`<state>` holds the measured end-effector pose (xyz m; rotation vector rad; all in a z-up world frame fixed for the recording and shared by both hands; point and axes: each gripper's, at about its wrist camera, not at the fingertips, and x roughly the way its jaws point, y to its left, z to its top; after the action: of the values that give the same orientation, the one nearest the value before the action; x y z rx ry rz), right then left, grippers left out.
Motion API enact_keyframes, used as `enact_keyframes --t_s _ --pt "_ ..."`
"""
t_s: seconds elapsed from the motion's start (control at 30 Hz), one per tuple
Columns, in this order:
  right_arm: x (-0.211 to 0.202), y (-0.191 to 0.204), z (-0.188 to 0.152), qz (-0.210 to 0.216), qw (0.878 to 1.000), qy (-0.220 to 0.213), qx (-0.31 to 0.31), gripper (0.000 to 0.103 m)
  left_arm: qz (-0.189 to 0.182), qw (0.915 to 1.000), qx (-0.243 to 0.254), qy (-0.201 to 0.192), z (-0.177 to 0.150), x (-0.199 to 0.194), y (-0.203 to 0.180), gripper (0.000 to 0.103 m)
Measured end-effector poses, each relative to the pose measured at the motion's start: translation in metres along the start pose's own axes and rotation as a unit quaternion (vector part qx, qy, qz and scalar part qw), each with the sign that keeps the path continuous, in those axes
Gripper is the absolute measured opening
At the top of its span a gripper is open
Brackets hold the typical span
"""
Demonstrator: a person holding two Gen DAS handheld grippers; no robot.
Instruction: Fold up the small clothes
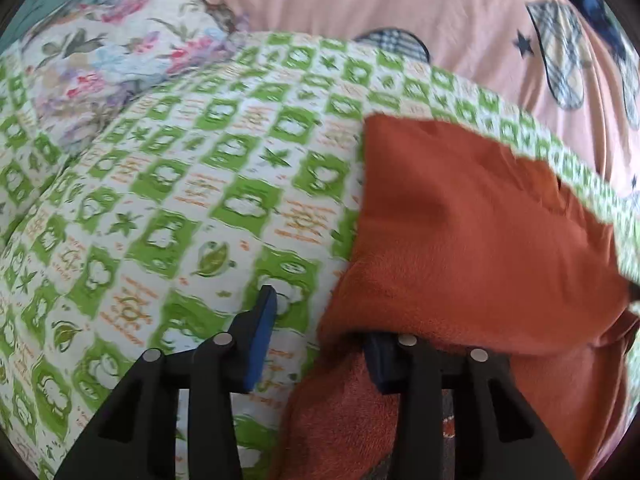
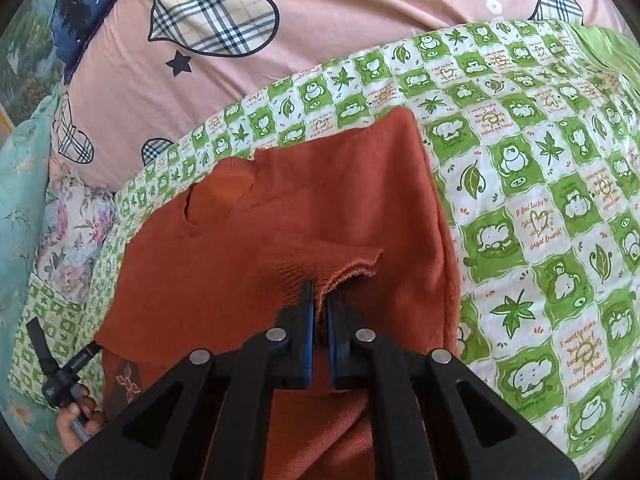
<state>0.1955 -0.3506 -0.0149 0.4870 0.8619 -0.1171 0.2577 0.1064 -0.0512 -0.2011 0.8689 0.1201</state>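
Rust sweater (image 2: 320,208) on green quilt (image 2: 540,168), partly folded: right tongs (image 2: 320,308) clamp its ribbed edge; left tongs (image 1: 320,340) apart, one finger under cloth. Folds remain.

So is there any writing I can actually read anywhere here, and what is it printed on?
"I feel lucky to have met you, you are a great friend!" and "I want to make you happy because you always make me happy!": orange script, partly guessed, on the green checked quilt.
White letters on the pink sheet: cut off, unreadable.
Rust sweater, right gripper: none.
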Motion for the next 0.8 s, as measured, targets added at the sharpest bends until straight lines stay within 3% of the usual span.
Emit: enact_keyframes --t_s 0.47,0.67,0.73,0.8 --pt "0.026 -0.009 -0.012 -0.058 0.997 0.045 -0.026 0.007 -0.035 0.9973 -0.065 0.002 -0.005 0.003 0.026 0.043" --pt "-0.026 -0.019 -0.024 -0.030 0.999 0.012 0.001 0.010 -0.052 0.9973 -0.048 0.023 -0.011 -0.006 0.031 0.044" --pt "-0.043 -0.022 -0.033 -0.024 1.000 0.010 0.000 0.019 -0.047 0.9980 -0.034 0.026 -0.019 -0.020 0.033 0.042" --pt "-0.061 -0.026 -0.050 -0.023 1.000 0.015 -0.004 0.042 -0.050 0.9982 -0.021 0.026 -0.029 -0.035 0.035 0.042"
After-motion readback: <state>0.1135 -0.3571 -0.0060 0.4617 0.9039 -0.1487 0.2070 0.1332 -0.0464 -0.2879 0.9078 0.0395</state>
